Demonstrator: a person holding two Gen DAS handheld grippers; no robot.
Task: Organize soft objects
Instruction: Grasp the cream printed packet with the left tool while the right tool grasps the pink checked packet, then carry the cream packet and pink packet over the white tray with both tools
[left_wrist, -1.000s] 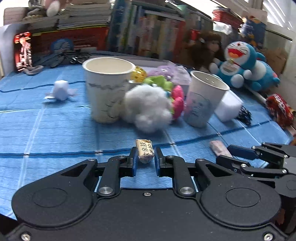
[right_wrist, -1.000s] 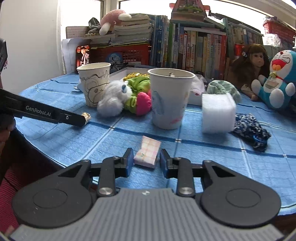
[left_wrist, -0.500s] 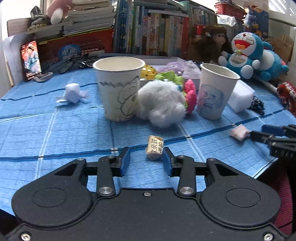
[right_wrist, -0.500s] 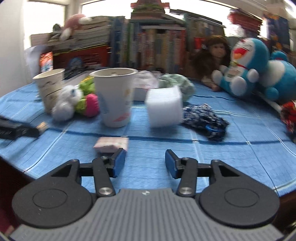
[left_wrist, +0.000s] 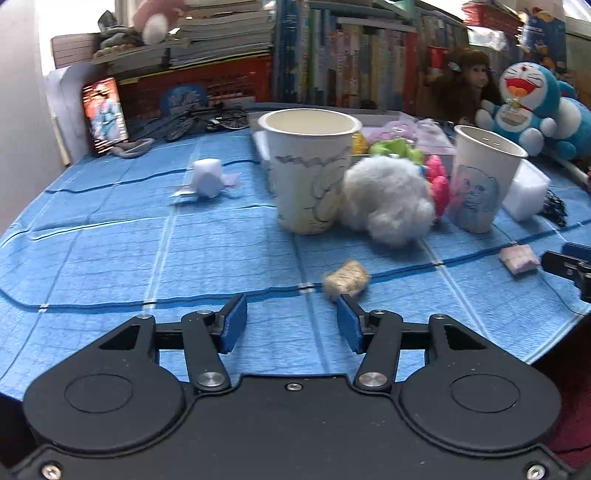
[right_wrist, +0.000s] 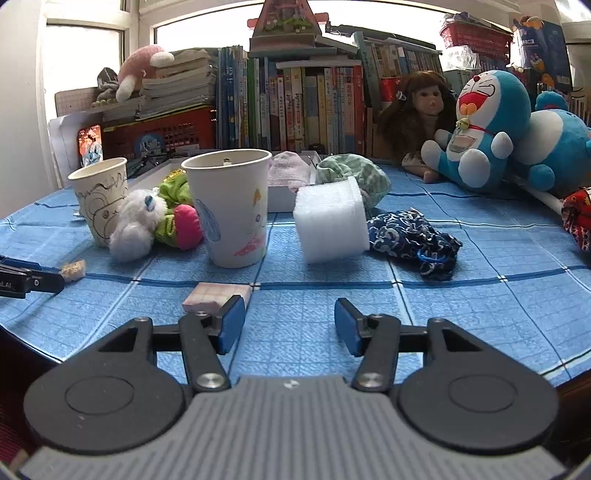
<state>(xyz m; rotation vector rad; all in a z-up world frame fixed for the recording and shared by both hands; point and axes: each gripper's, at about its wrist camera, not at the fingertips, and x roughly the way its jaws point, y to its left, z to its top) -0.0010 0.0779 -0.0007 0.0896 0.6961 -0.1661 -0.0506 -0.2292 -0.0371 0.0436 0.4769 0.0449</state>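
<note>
Now, from the left wrist, the left tongs are opening, empty, a tan candy lying on the bench just beyond one tip. From the right wrist, the right tongs likewise widen; a pink eraser lies loose beside them, probably released.
</note>
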